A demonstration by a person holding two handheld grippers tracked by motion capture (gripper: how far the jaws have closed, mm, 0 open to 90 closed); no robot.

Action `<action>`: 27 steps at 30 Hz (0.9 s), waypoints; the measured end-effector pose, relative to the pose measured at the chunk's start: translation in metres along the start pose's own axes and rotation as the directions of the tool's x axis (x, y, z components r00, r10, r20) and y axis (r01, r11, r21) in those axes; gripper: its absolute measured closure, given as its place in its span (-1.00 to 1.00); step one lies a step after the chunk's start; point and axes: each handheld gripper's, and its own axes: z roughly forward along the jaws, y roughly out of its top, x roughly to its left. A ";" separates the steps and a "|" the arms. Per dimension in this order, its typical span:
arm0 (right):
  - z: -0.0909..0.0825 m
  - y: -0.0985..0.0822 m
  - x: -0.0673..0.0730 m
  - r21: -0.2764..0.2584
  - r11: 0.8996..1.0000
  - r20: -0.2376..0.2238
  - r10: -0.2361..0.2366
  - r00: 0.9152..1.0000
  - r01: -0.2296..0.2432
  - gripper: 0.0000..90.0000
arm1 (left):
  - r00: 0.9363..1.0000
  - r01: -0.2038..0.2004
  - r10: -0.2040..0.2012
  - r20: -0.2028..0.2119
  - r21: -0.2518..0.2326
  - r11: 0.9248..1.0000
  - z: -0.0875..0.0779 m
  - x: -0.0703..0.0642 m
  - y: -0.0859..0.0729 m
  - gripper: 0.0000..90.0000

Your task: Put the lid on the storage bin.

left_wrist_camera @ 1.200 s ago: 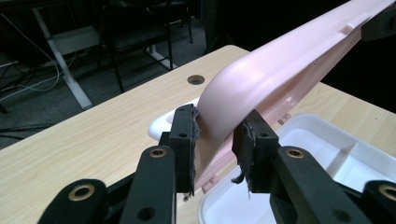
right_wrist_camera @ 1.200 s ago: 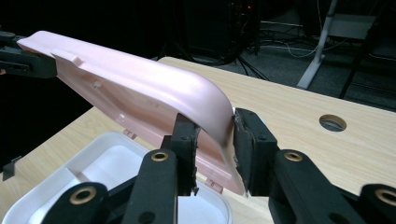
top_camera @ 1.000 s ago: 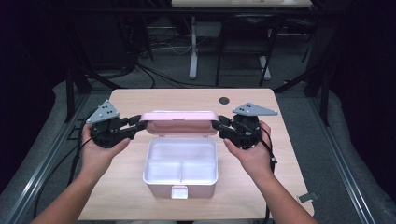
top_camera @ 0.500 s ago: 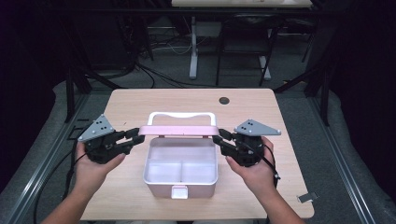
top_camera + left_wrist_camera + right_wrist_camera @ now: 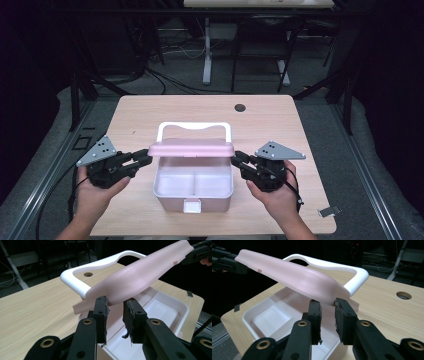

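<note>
box (image 5: 192, 192) on table (image 5: 280, 130) near front edge, lid (image 5: 192, 148) over its back, handle (image 5: 194, 128) behind

Matt pink plastic lid (image 5: 192, 148); wood-grain table (image 5: 280, 125)

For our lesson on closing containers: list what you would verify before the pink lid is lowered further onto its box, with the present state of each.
1. Left gripper pinches the pink lid at its end: ok; its jaws have just been closing on the lid's edge.
2. Right gripper pinches the opposite end: ok, jaws likewise closing on the edge.
3. Lid sits over the box: ok, tilted above it, front raised.
4. Both compartments empty: ok.
5. White handle clear of the lid's path: ok, folded back.
6. Front latch ready: cannot tell.
</note>
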 end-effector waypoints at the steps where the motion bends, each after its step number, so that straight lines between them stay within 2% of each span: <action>1: 0.000 -0.001 0.000 0.001 1.000 0.001 0.002 1.000 -0.002 0.69 | 1.000 0.000 0.000 -0.001 -0.003 1.000 0.000 0.000 -0.001 0.62; 5: -0.001 -0.005 0.000 0.004 1.000 -0.011 0.011 1.000 -0.011 0.71 | 1.000 0.014 -0.014 0.004 -0.002 1.000 0.000 0.000 -0.006 0.65; 12: -0.002 -0.011 0.000 0.010 1.000 -0.026 0.021 0.999 -0.021 0.73 | 1.000 0.005 -0.005 0.003 0.019 1.000 0.000 -0.001 -0.010 0.66; 21: -0.005 -0.020 0.001 0.033 0.999 -0.025 0.019 1.000 -0.018 0.79 | 1.000 -0.006 0.006 0.004 0.049 0.999 -0.003 -0.005 -0.018 0.67; 27: -0.008 -0.027 -0.001 0.050 0.998 -0.021 0.041 0.999 -0.039 0.78 | 1.000 0.008 -0.009 0.012 0.061 0.998 -0.007 -0.005 -0.025 0.67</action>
